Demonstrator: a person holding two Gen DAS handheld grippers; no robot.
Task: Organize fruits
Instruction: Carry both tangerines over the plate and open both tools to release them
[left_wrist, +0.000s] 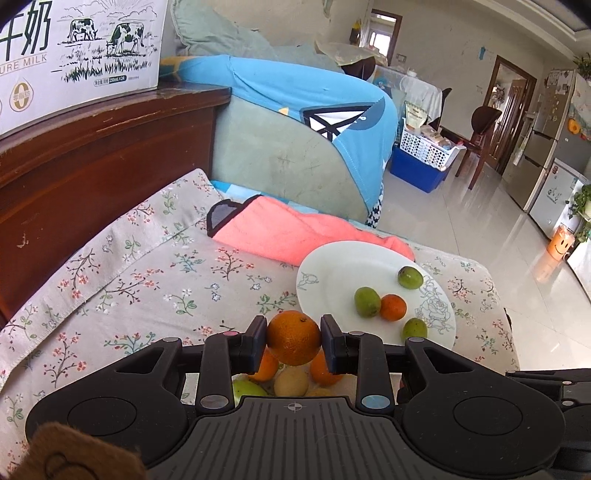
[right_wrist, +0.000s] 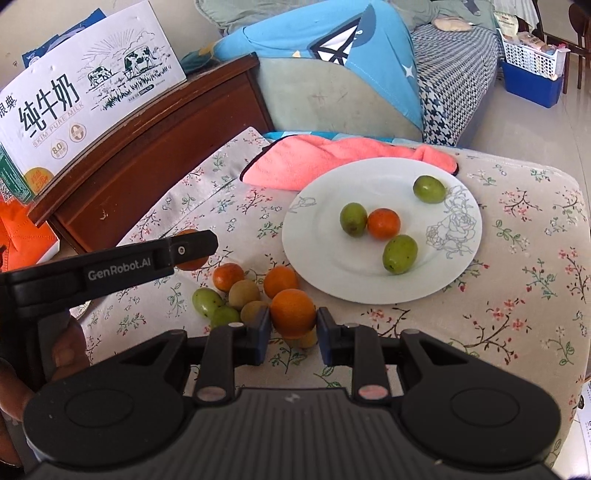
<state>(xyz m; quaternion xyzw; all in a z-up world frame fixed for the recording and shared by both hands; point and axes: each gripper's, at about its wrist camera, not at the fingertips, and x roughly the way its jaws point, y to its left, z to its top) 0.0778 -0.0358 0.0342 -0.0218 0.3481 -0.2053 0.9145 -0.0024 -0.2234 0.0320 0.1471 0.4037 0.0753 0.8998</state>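
Observation:
My left gripper (left_wrist: 293, 338) is shut on an orange (left_wrist: 293, 336), held above a heap of loose fruit (left_wrist: 291, 380) on the floral cloth. My right gripper (right_wrist: 293, 319) is shut on another orange (right_wrist: 293, 312), just right of the same heap of oranges and green fruits (right_wrist: 240, 291). A white plate (right_wrist: 332, 266) lies ahead of both, carrying three green fruits and one small orange (right_wrist: 383, 223). In the right wrist view the left gripper (right_wrist: 192, 254) reaches in from the left, its orange mostly hidden behind a finger.
A pink towel (right_wrist: 332, 158) lies behind the plate (left_wrist: 332, 266). A dark wooden cabinet (left_wrist: 92, 158) with a milk carton box (right_wrist: 85, 96) stands to the left. A sofa with a blue cover (left_wrist: 295, 110) is beyond the table; the table edge drops off at right.

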